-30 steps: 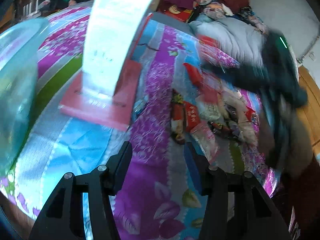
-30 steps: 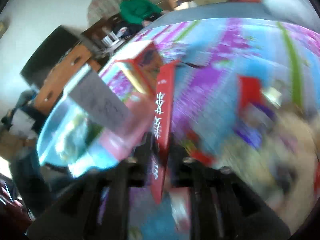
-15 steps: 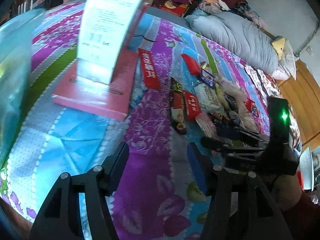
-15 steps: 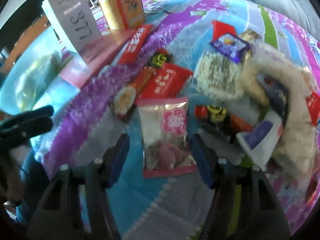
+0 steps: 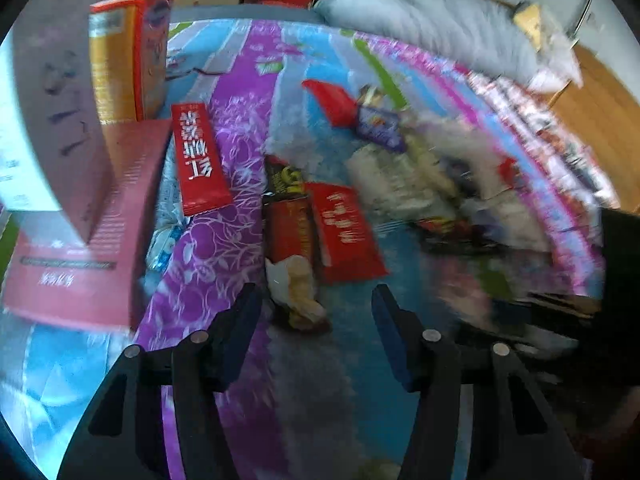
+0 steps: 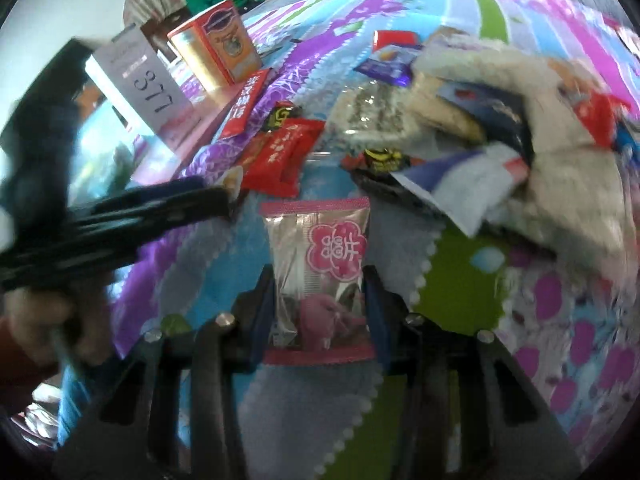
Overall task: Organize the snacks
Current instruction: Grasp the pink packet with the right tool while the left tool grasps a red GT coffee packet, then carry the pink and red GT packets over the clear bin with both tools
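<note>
Right wrist view: right tongs (image 6: pixel 318 300) closing around a pink-labelled clear snack packet (image 6: pixel 320 272), pads at its edges. Left tongs (image 5: pixel 316 312) spread, closing, nothing between.

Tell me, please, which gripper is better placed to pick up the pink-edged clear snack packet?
Right. The right gripper already straddles the pink packet, jaws closing on its sides. The left gripper points at a different long wrapper.

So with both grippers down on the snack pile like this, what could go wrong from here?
The right gripper is closing around the clear pink-edged packet near its bottom edge; the packet may crumple or slip out. The left gripper is closing just short of the brown snack bar, so it may catch the neighbouring red packet instead.
</note>
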`<state>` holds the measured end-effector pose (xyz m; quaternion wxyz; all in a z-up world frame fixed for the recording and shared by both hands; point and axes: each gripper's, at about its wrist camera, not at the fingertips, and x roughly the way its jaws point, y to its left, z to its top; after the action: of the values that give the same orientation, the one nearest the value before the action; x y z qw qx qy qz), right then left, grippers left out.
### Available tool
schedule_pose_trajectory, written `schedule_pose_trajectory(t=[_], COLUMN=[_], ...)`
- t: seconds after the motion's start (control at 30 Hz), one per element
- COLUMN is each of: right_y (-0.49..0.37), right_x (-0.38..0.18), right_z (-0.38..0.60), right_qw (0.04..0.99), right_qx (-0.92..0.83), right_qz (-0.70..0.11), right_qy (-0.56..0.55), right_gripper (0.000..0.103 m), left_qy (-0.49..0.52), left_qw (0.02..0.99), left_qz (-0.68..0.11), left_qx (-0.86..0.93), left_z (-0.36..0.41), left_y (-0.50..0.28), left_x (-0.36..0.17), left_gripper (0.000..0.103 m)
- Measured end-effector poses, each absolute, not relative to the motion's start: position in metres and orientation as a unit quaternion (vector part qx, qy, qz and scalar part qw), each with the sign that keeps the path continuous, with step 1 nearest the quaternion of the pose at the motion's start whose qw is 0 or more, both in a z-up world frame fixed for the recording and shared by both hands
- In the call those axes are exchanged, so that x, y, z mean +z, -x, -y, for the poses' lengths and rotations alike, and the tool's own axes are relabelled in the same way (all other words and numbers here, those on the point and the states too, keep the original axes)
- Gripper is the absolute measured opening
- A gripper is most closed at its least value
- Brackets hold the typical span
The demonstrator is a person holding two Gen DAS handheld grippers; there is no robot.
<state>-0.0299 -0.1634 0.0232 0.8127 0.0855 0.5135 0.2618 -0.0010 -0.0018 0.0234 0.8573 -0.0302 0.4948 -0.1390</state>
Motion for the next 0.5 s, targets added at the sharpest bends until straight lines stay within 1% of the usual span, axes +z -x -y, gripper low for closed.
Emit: schedule_pose_trajectory(t=[0.03, 0.07, 0.1, 0.2, 0.33, 0.43, 0.5], right_y=[0.029, 0.030, 0.031, 0.033, 0.044, 0.054, 0.056], right_x=[0.024, 0.025, 0.026, 0.030, 0.038, 0.036, 0.029], right_z=[0.164, 0.164, 0.165, 0.163, 0.158, 0.154, 0.151], right_qw=[0.813, 0.814, 0.815, 0.816, 0.821, 0.820, 0.817], right_qx=[0.261, 0.261, 0.261, 0.265, 0.267, 0.260, 0.257], right_qz=[-0.512, -0.510, -0.509, -0.504, -0.500, -0.507, -0.516], right_qy=[-0.091, -0.093, -0.095, -0.095, -0.071, -0.045, -0.035], right_gripper=[0.042, 0.042, 0.042, 0.042, 0.042, 0.043, 0.045], left_qy=[0.017, 0.003, -0.013, -0.020, -0.021, -0.034, -0.026], left_qw=[0.858, 0.863, 0.865, 0.862, 0.856, 0.856, 0.866], left_qz=[-0.497, -0.491, -0.486, -0.491, -0.498, -0.498, -0.485], left_qx=[-0.130, -0.124, -0.122, -0.127, -0.136, -0.133, -0.120], left_z=[0.003, 0.003, 0.005, 0.000, -0.015, -0.024, -0.027], left_y=[-0.002, -0.001, 0.000, 0.012, 0.052, 0.084, 0.091], left_x=[0.018, 0.016, 0.017, 0.021, 0.028, 0.029, 0.034], left_gripper=[0.043, 0.036, 0.033, 0.030, 0.030, 0.034, 0.051])
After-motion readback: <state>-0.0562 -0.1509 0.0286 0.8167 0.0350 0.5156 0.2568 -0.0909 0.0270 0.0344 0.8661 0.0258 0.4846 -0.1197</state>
